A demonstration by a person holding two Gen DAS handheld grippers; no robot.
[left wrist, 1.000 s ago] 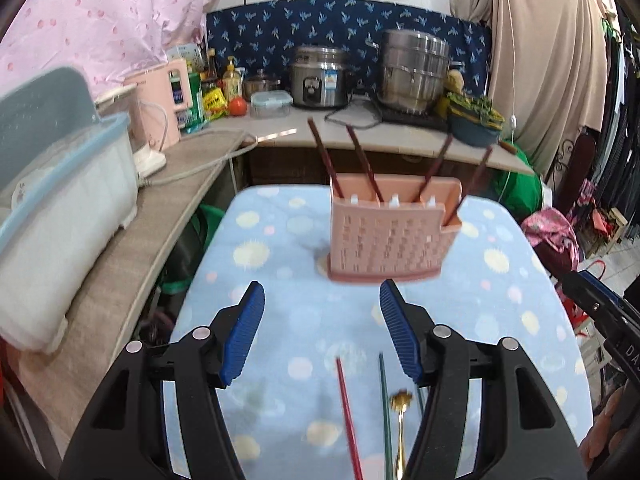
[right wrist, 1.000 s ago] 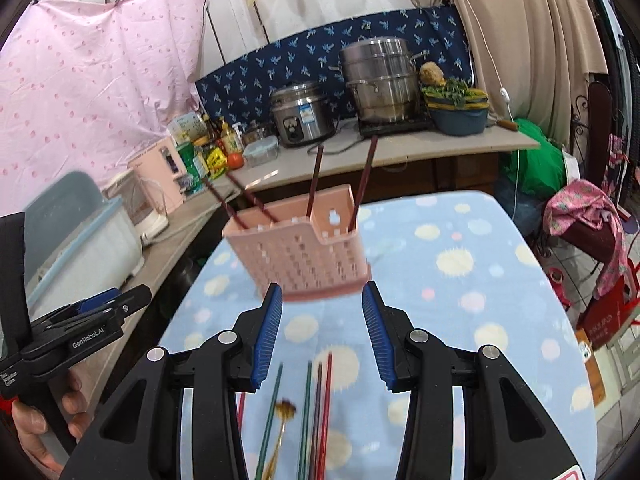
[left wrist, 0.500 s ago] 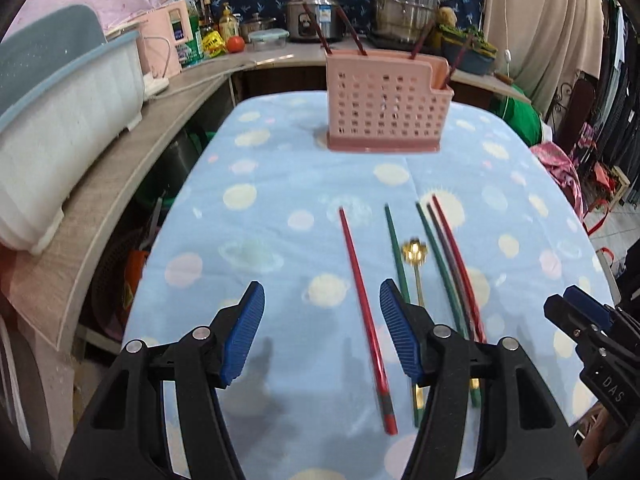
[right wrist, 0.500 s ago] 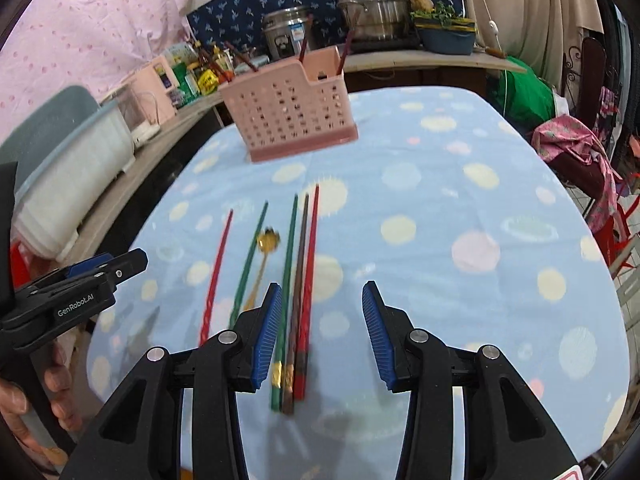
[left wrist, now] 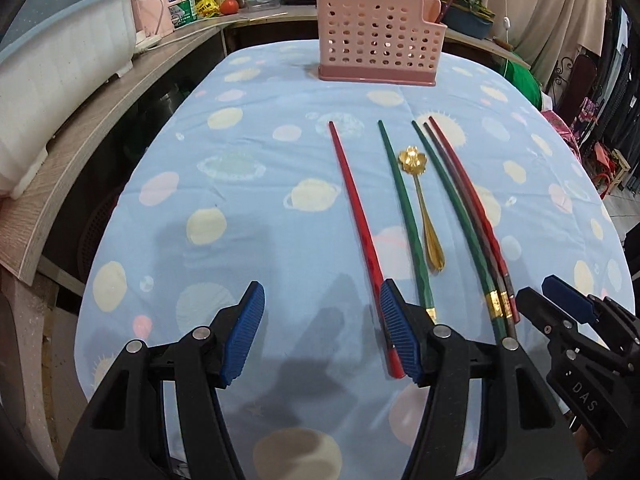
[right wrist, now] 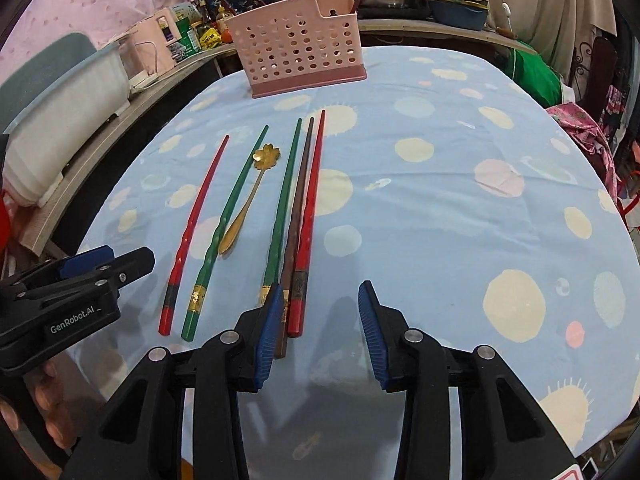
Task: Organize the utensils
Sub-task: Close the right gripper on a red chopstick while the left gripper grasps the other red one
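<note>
Left gripper [left wrist: 320,336] sat apart, empty. Right gripper [right wrist: 318,336] was closing on nothing. Chopsticks [right wrist: 308,216] and gold spoon [right wrist: 248,204] lay near; pink holder [right wrist: 298,48] far. Best to centre on one stick's thick near end before clamping.

We see our left hand-held gripper [left wrist: 320,336] as two broad black plastic arms with triangular cut-outs, each ending in a ribbed blue pad [left wrist: 244,336]. Round silver screws [left wrist: 201,333] sit at the pivots. Our right hand-held gripper [right wrist: 316,332] has the same build: black arms, blue ribbed pads, silver screws. White lettering marks the black side bodies, "GenRobot.AI" on the left one, "DAS" on the right. Bare fingers [right wrist: 48,420] wrap the left handle.
</note>
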